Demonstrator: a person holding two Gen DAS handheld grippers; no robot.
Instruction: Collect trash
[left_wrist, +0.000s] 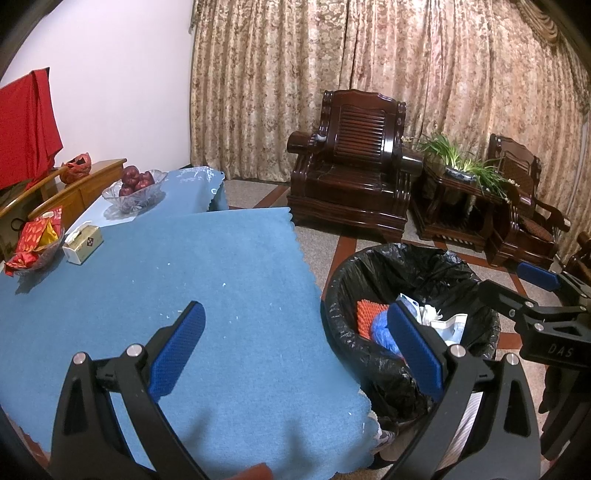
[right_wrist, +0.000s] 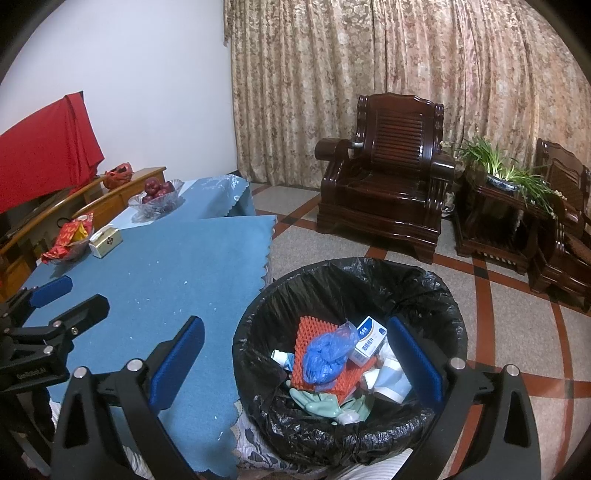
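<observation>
A bin with a black liner (right_wrist: 255, 354) stands on the floor at the right edge of the blue-clothed table (right_wrist: 177, 273). It holds an orange foam net (right_wrist: 314, 332), a blue plastic bag (right_wrist: 325, 354), a white and blue box (right_wrist: 369, 338), pale green gloves (right_wrist: 317, 404) and white scraps. My right gripper (right_wrist: 295, 328) hangs open over the bin's left rim, empty. My left gripper (left_wrist: 295, 317) is open above the table's right edge, empty, with the bin (left_wrist: 354, 347) behind its right finger. Tiny white specks dot the cloth (left_wrist: 221, 280).
At the table's far left sit a tissue box (left_wrist: 83, 243), a bowl of red packets (left_wrist: 35, 243) and a glass bowl of apples (left_wrist: 135, 188). Dark wooden armchairs (left_wrist: 351, 177), a side table with a plant (left_wrist: 461, 166) and curtains lie beyond the tiled floor.
</observation>
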